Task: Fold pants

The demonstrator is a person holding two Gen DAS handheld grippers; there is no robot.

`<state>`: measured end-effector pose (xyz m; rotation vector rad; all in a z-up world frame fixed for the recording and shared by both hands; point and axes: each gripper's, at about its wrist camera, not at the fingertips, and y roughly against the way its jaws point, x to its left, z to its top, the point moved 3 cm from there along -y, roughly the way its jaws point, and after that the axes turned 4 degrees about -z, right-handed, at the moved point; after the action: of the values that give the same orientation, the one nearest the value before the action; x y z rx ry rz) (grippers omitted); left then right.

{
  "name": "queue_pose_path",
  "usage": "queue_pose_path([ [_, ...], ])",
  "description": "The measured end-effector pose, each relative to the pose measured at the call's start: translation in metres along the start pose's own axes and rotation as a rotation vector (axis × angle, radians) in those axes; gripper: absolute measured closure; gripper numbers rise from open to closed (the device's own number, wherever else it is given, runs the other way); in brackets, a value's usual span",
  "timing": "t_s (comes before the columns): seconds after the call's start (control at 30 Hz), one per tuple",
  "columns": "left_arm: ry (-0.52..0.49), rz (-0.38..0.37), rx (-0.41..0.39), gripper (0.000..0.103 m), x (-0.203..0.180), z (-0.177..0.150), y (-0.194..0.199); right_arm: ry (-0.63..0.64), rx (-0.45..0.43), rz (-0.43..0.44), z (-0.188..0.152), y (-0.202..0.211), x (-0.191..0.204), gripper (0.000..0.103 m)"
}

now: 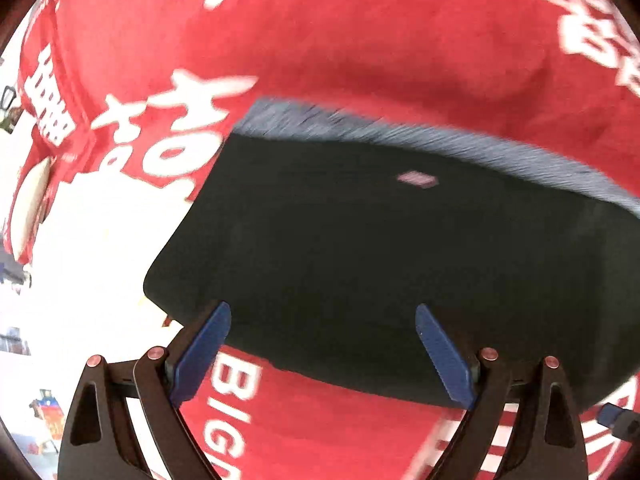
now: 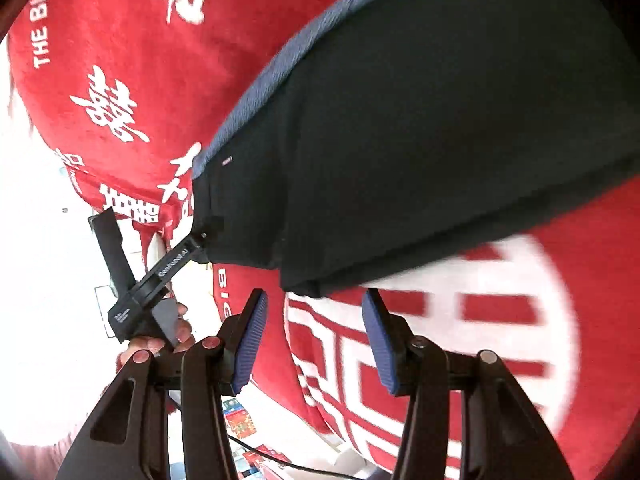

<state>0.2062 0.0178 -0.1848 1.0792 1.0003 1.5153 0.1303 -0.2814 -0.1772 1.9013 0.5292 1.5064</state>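
Note:
Black pants with a blue-grey waistband lie folded on a red cloth with white lettering. My left gripper is open, its blue pads just above the near edge of the pants, holding nothing. In the right wrist view the pants fill the upper right. My right gripper is open and empty, just below a corner of the pants. The left gripper also shows there, at the pants' left edge, held by a hand.
The red cloth covers the table and hangs over its left edge. A large white printed pattern lies under my right gripper. Bright floor and small coloured items show below the table edge. The tip of the right gripper shows at lower right.

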Motion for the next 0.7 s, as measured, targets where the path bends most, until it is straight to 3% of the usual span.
queue_pose_path([
  [0.3,-0.011,-0.096,-0.03,0.005,0.011,-0.001,-0.023,-0.096,-0.044,0.059,0.013,-0.018,0.005,0.048],
  [0.37,-0.025,-0.099,-0.03,0.005,0.011,0.001,-0.025,-0.177,-0.051,0.093,0.017,-0.014,-0.001,0.06],
  [0.4,-0.031,-0.104,-0.028,0.004,0.013,0.002,-0.028,-0.198,-0.063,0.092,0.019,-0.011,-0.002,0.094],
  [0.5,-0.034,-0.123,-0.021,0.004,0.013,0.002,-0.026,-0.114,-0.122,0.056,0.025,0.011,0.02,0.096],
  [0.57,-0.046,-0.125,-0.026,0.004,0.013,0.002,-0.027,-0.037,-0.137,-0.015,0.018,0.022,0.033,0.098],
  [0.7,-0.065,-0.121,-0.048,0.003,0.014,0.002,-0.03,-0.078,-0.089,-0.077,-0.001,0.014,0.005,0.099],
])
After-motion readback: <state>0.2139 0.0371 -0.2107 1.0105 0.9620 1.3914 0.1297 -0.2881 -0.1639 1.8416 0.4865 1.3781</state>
